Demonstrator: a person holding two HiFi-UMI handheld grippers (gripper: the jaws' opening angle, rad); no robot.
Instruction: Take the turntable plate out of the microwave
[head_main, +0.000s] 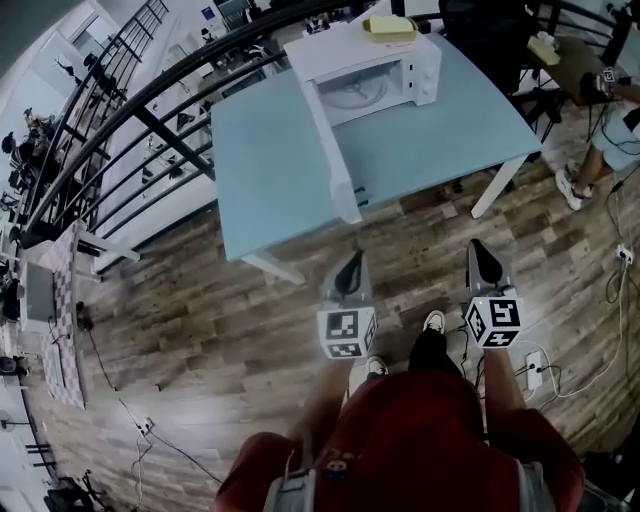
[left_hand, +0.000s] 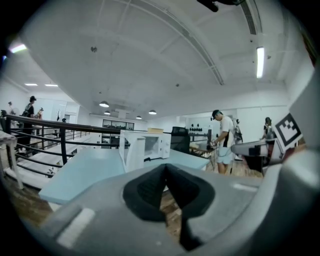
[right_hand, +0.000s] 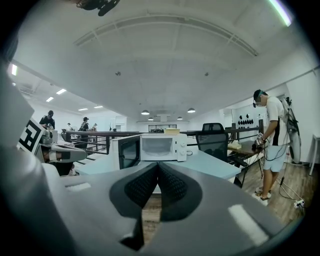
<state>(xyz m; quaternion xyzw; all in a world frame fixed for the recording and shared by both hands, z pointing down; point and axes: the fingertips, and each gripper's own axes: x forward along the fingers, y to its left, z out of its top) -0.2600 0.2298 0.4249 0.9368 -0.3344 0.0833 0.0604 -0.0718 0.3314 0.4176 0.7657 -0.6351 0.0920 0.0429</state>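
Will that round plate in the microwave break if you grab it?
Maybe, if dropped: the plate looks like pale glass, so probably stiff, fragile and heavy for its size. Its smooth face could slip when pinched. It is round and flat, so it might roll if it lands on edge.

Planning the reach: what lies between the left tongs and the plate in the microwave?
In the head view: wood floor, then blue table top, with the open microwave door alongside the line from left tongs to plate.

light: bright, even, from ceiling lamps (left_hand: 259, 61) | edges: fisheye-bent, black vignette | foreground: soft
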